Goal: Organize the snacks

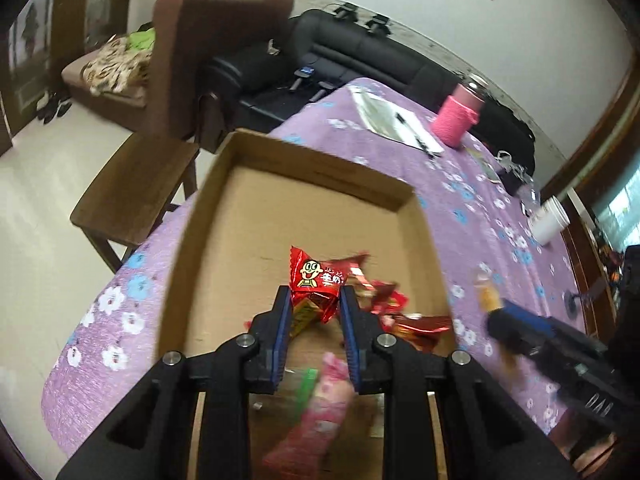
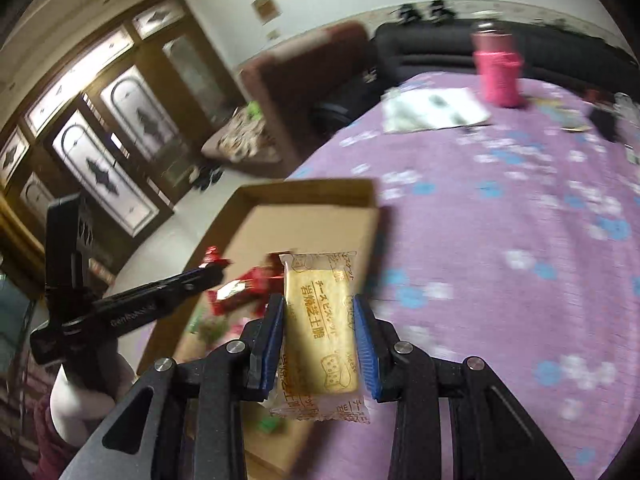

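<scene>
A shallow cardboard box lies on the purple flowered tablecloth; it also shows in the right wrist view. My left gripper is shut on a red candy packet with a cartoon face, held over the box. Other red wrappers and a pink packet lie in the box. My right gripper is shut on a yellow cheese biscuit packet, at the box's right edge. The right gripper shows in the left wrist view, the left gripper in the right wrist view.
On the purple tablecloth stand a pink-sleeved bottle, papers and a white paper cup. A wooden chair stands left of the table. A brown armchair and black sofa are behind.
</scene>
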Action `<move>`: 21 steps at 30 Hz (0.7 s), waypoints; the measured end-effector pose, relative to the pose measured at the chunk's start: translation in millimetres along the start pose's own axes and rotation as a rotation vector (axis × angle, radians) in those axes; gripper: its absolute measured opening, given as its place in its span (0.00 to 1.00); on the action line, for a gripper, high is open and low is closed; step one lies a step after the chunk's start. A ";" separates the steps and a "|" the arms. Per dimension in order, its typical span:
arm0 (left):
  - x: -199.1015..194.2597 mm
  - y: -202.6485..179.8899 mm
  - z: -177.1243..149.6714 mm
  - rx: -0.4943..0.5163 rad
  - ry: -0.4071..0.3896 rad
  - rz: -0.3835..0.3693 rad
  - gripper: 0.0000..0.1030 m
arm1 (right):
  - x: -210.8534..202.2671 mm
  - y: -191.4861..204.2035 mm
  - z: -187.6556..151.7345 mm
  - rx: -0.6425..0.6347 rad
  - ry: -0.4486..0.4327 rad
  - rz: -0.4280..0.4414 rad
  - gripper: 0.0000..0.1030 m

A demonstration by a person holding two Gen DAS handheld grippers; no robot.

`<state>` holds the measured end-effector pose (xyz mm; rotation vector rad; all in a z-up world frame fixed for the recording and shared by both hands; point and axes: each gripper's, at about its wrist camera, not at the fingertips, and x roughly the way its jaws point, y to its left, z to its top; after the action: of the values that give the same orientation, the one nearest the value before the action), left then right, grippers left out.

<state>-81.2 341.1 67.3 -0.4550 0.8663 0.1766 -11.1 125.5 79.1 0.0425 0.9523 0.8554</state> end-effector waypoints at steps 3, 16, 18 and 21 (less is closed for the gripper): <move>0.4 14.4 2.7 -0.017 -0.006 -0.003 0.22 | 31.3 23.9 6.1 -0.033 0.023 -0.019 0.36; -5.9 29.8 11.7 -0.071 -0.052 -0.059 0.55 | 72.6 30.4 34.5 -0.040 0.043 -0.113 0.36; -10.9 31.0 9.8 -0.078 -0.062 -0.064 0.56 | 74.3 27.7 35.3 -0.033 0.044 -0.110 0.36; -18.8 30.4 6.8 -0.079 -0.075 -0.075 0.57 | 78.7 26.4 33.6 -0.033 0.054 -0.114 0.37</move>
<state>-98.5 371.9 76.0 -0.5507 0.7692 0.1584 19.4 206.1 54.8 -0.0630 0.9812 0.7697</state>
